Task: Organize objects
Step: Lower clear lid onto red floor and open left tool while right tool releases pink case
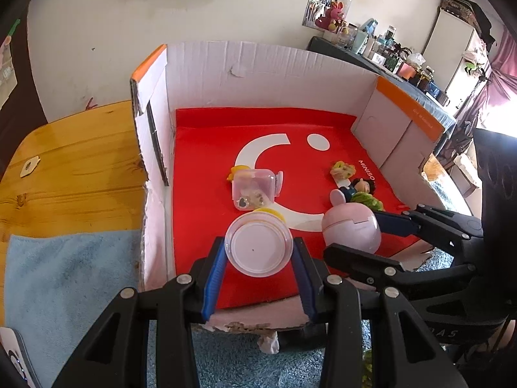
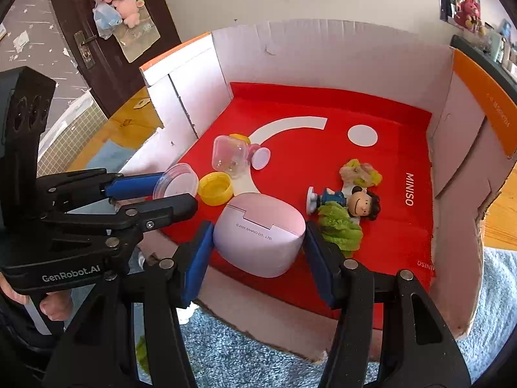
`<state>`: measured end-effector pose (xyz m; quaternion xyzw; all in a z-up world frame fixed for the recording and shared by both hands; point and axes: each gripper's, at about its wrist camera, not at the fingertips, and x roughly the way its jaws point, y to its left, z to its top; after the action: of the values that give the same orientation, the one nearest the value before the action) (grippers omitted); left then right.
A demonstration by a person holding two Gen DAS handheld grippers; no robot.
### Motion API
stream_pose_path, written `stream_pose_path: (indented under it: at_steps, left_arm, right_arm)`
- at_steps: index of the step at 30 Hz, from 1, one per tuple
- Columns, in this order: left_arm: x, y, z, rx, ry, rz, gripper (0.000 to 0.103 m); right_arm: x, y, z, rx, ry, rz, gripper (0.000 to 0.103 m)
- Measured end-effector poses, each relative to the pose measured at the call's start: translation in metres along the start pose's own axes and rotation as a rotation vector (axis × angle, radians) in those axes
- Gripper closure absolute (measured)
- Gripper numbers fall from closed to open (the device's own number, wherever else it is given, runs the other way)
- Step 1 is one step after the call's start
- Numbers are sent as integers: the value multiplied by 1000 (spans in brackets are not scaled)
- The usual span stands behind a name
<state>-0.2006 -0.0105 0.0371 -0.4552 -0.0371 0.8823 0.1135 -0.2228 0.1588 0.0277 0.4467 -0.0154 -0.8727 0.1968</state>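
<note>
My left gripper point(image 1: 258, 252) is shut on a round clear plastic jar point(image 1: 258, 247) and holds it just above the red floor of the cardboard box point(image 1: 252, 71). The jar also shows in the right wrist view point(image 2: 176, 181), next to a yellow cap point(image 2: 216, 188). My right gripper point(image 2: 258, 236) is shut on a pink earbud case point(image 2: 261, 232), low over the box floor; the case also shows in the left wrist view point(image 1: 352, 226). A clear square box with trinkets point(image 1: 253, 187) lies behind the jar.
A doll figure point(image 2: 349, 202), a green leafy toy point(image 2: 339, 224) and a yellow-green toy point(image 2: 360, 171) lie right of the case. The box stands on a wooden table point(image 1: 74, 168) with a blue towel point(image 1: 71, 274). Box walls rise at left, back and right.
</note>
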Motion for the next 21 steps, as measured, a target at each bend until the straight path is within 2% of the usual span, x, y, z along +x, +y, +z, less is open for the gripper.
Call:
stream_pose_path:
  at_steps: [6, 9, 15, 21]
  left_arm:
    - [-4, -2, 2, -3, -6, -17, 61]
    - [-5, -11, 4, 33, -14, -19, 61]
    - [16, -16, 5, 40, 45, -49, 61]
    - [25, -16, 12, 38, 44, -42, 61]
  right_arm:
    - [0, -7, 1, 11, 2, -28, 49]
    - [-2, -12, 2, 19, -2, -48, 49]
    - [-5, -19, 3, 29, -11, -93, 49]
    - [-4, -24, 4, 35, -16, -114, 49]
